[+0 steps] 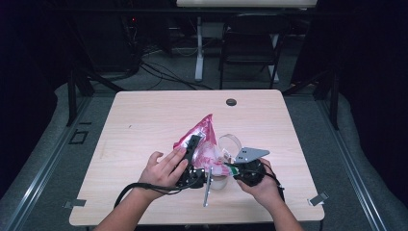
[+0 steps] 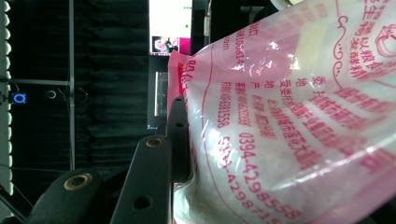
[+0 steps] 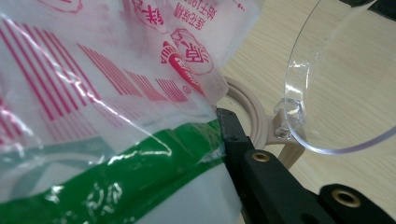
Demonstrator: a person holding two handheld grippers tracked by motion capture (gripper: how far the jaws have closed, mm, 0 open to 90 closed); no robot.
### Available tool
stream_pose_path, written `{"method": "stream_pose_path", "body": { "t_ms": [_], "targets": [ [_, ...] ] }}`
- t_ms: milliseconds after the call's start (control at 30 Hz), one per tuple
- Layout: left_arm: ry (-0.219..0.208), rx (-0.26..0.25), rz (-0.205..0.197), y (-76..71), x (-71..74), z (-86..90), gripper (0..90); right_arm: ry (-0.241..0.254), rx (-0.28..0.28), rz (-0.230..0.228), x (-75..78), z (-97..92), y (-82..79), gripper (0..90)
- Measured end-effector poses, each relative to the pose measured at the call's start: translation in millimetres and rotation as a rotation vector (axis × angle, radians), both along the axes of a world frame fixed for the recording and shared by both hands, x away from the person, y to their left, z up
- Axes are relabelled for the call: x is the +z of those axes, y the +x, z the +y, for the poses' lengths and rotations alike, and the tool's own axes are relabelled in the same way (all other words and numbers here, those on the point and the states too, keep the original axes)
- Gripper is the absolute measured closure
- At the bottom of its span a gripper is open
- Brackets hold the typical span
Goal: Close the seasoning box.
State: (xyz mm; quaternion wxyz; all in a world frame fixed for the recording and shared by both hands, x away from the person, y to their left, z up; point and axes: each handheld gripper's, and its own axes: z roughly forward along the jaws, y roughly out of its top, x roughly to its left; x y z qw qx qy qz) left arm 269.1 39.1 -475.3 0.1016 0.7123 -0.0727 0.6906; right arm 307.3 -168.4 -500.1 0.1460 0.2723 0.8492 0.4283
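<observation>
A pink and white plastic bag (image 1: pixel 204 137) with red print stands lifted over the middle of the table, peak upward. My left gripper (image 1: pixel 193 147) reaches up its left side and is shut on it. In the left gripper view one black finger (image 2: pixel 179 135) presses against the bag (image 2: pixel 289 116); the other finger is hidden behind the film. My right gripper (image 1: pixel 232 168) is shut on the bag's lower right, at a green band (image 3: pixel 140 186) beside its finger (image 3: pixel 231 135). A clear hinged lid (image 3: pixel 327 93) on a beige-rimmed container (image 3: pixel 254 119) sits just behind.
The wooden table (image 1: pixel 144 120) has a dark cable hole (image 1: pixel 231 102) near its far edge. The open container's lid (image 1: pixel 231 142) stands right of the bag. A folding chair (image 1: pixel 250 43) and cables lie on the floor beyond. Metal clips (image 1: pixel 319 198) sit at the front corners.
</observation>
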Motion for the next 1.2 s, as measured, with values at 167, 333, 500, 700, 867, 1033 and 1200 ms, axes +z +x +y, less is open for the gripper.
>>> {"method": "stream_pose_path", "body": {
  "t_ms": [167, 333, 500, 700, 867, 1033, 1200],
  "targets": [
    [-0.006, 0.005, 0.012, -0.2, -0.7, 0.5, 69.9, 0.001, 0.000, 0.000, -0.1, 0.2, -0.3, 90.0],
    [-0.010, 0.004, 0.026, 0.8, -4.5, 1.2, 70.0, 0.000, -0.005, 0.000, -0.3, -0.3, -0.4, 90.0],
    [-0.010, -0.005, 0.023, 0.7, -4.6, 1.9, 70.8, 0.002, -0.008, -0.002, 0.1, -0.1, -0.8, 90.0],
    [-0.018, 0.006, 0.031, 1.2, -4.9, 1.4, 71.3, 0.017, -0.009, 0.002, 1.1, -0.2, -1.2, 90.0],
    [-0.016, 0.014, 0.035, 0.7, -5.4, -0.1, 71.4, 0.029, -0.014, 0.000, 1.3, -0.9, -1.0, 90.0],
    [-0.010, 0.005, 0.028, 2.7, -6.2, -0.5, 71.6, 0.032, -0.012, 0.002, 2.1, -1.6, -0.9, 90.0],
    [-0.014, 0.027, 0.048, 2.6, -7.3, 0.4, 71.8, 0.039, -0.013, 0.001, 3.2, -1.0, -1.5, 90.0]
  ]
}}
